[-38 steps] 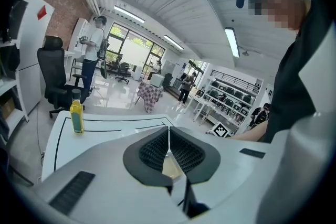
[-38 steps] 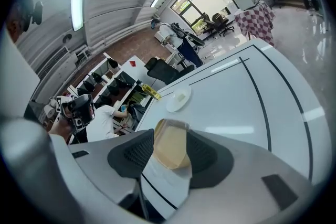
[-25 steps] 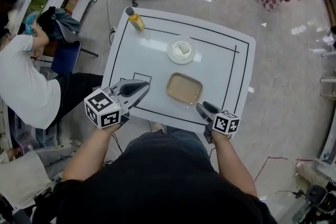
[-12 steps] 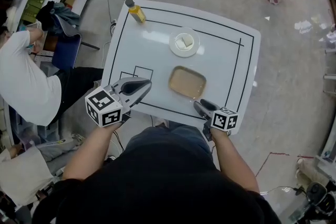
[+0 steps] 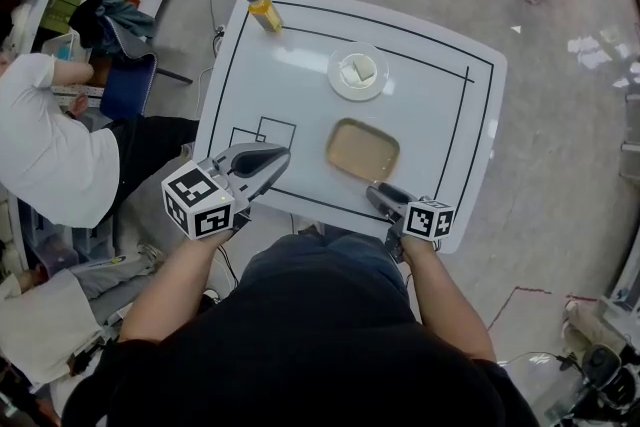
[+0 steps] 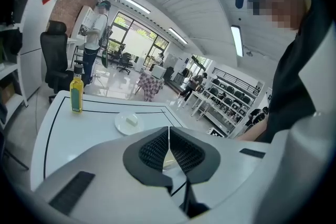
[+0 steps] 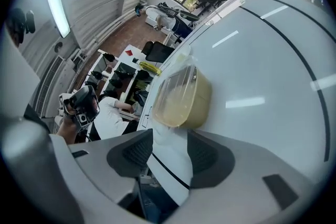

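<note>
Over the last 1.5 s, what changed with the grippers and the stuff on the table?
The right gripper moved forward toward the tan container, which now looks larger just beyond its open jaws; nothing is gripped. The left gripper turned slightly, so its view now takes in the plate; its jaws stay shut. The bottle, plate and container lie where they were.

Tan tray [image 5: 362,149]; white plate [image 5: 341,86]; yellow bottle [image 5: 264,13]; black-lined white table [image 5: 285,95].

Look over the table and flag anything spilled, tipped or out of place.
Nothing stands out. The yellow bottle stands upright near a far corner of the table. The white piece sits on the plate. The tan container lies flat inside the black outline, with no spill visible around it.
</note>
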`<state>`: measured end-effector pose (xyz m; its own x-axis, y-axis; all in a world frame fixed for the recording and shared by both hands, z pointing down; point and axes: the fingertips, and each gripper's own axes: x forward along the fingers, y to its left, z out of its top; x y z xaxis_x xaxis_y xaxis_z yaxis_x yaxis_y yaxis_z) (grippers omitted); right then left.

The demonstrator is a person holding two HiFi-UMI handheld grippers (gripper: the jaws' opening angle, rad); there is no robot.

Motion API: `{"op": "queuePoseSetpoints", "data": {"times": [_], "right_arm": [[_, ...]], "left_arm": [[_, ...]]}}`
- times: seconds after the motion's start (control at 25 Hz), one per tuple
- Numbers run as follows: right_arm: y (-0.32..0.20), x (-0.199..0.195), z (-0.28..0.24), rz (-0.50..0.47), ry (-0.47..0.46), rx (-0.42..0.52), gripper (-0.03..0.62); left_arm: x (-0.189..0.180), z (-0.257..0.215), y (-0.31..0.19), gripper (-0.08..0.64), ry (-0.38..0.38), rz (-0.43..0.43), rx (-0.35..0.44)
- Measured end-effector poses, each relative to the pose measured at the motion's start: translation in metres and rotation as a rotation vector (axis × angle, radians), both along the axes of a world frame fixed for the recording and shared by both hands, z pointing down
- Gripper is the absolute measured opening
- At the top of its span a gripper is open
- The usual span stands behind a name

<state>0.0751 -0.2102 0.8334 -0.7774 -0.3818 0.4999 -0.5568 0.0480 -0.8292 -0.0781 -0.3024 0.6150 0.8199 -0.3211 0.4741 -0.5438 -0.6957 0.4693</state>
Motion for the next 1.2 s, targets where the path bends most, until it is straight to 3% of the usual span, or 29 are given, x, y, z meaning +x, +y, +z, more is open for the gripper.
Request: {"op": "queuePoseSetpoints", "data": {"times": [0.36,0.68,1.2], "right_arm": [[-0.003,-0.011,0.007,0.029,-0.097,-0.060,0.216],[-0.005,-0.015,0.009,0.014,-0.121,-0.064,0.129],[-0.003,-0.013,0.003,0.008,-0.139,-0.067,0.079]], "left_arm": [[-0.005,0.010,0.000,0.026,0.004,-0.015,-0.020],[-0.007,0.017,0.006,0.026,0.016,-0.020,-0.035],[0.001,0.010,0.009,0.026,0.034,-0.016,-0.036]]}}
